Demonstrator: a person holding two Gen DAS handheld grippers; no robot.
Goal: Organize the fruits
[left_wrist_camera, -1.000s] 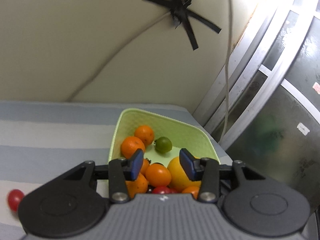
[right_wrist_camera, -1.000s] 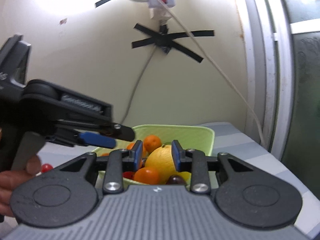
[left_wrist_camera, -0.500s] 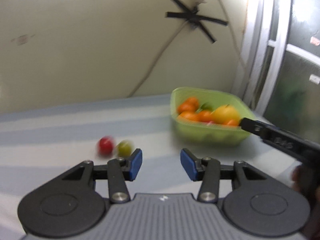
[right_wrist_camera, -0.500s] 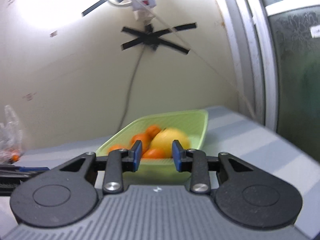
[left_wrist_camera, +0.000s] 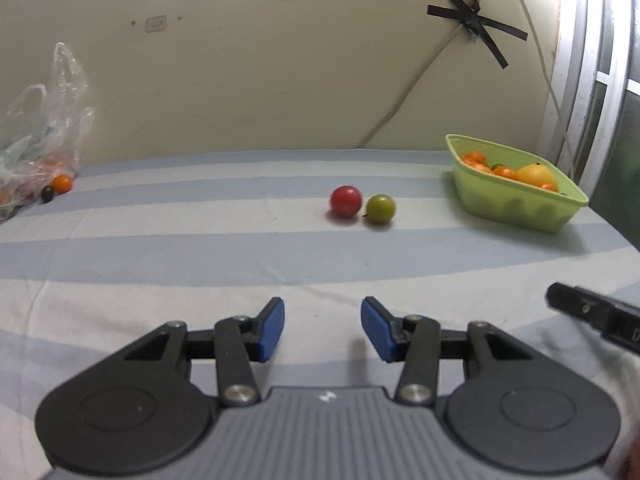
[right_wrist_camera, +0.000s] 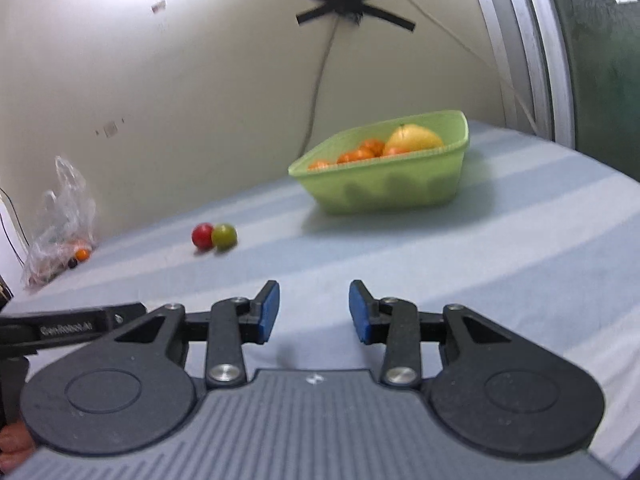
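Observation:
A red tomato [left_wrist_camera: 345,200] and a green tomato [left_wrist_camera: 380,208] lie side by side on the striped cloth, well beyond my left gripper [left_wrist_camera: 322,329], which is open and empty. The lime-green basket [left_wrist_camera: 516,202] at the far right holds several oranges and a yellow fruit [left_wrist_camera: 535,174]. In the right wrist view the red tomato [right_wrist_camera: 202,235] and green tomato [right_wrist_camera: 224,235] sit far ahead to the left, and the basket [right_wrist_camera: 384,190] stands ahead. My right gripper [right_wrist_camera: 313,310] has nothing between its jaws, which are opening.
A clear plastic bag [left_wrist_camera: 38,148] with small fruits lies at the far left by the wall; a small orange fruit [left_wrist_camera: 62,183] and a dark one sit beside it. A cable and black tape hang on the wall. The table edge runs behind the basket.
Both grippers have pulled back from the basket. The left one swung left, bringing the two tomatoes and the bag into sight. The right gripper's jaws have spread wider.

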